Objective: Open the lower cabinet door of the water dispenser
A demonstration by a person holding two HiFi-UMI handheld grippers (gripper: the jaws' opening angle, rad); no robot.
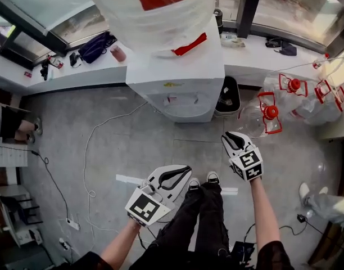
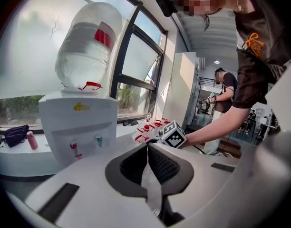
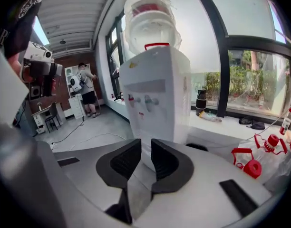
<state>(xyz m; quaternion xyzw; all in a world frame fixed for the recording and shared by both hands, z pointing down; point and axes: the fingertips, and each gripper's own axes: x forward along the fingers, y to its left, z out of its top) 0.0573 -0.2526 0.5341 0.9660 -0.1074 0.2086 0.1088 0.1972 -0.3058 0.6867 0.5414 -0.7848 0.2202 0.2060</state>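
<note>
Water dispenser (image 1: pixel 177 83) stands on the floor with the window ledge (image 1: pixel 99 69) behind it, a big bottle (image 1: pixel 161 13) on top and its taps facing the person. Lower cabinet door isn't visible from above, and the right gripper view shows only a strip of front panel, so I can't tell open or closed. Left gripper (image 1: pixel 186 170) is well short of the dispenser, jaws pressed together, empty. Right gripper (image 1: pixel 229 138) is nearer, off the dispenser's right front corner, jaws a narrow gap apart, holding nothing. Black bin (image 1: pixel 229 97) sits just beside the dispenser's right side.

Bright daylight pours through the windows (image 2: pixel 22 56), glaring white behind the water dispenser (image 2: pixel 76 122); the 2 gripper views bend strongly, with dark vignetted corners
</note>
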